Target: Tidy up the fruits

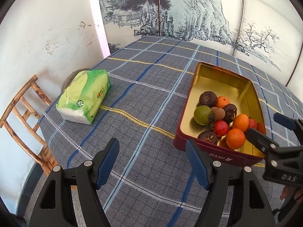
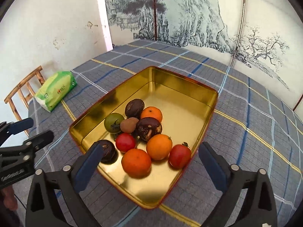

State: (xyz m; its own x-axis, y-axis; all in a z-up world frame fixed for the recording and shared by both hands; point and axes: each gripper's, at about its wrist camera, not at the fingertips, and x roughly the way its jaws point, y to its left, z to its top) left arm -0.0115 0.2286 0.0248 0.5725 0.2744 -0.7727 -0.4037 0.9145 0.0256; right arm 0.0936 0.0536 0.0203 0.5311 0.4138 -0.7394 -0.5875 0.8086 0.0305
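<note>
A dark red tin (image 1: 217,152) with a gold inside (image 2: 181,111) stands on the plaid tablecloth and holds several fruits: oranges (image 2: 136,162), red tomatoes (image 2: 180,156), a green tomato (image 2: 113,123), dark brown fruits (image 2: 148,128) and a small tan one (image 2: 129,125). My left gripper (image 1: 152,160) is open and empty over the cloth, left of the tin. My right gripper (image 2: 151,162) is open and empty above the tin's near end, over the fruits; it also shows in the left wrist view (image 1: 269,126).
A green pack of tissues (image 1: 85,96) lies at the table's left edge, with a grey bowl (image 1: 73,78) behind it. A wooden chair (image 1: 24,117) stands beside the table at left. A painted screen (image 1: 189,11) and a white wall close the back.
</note>
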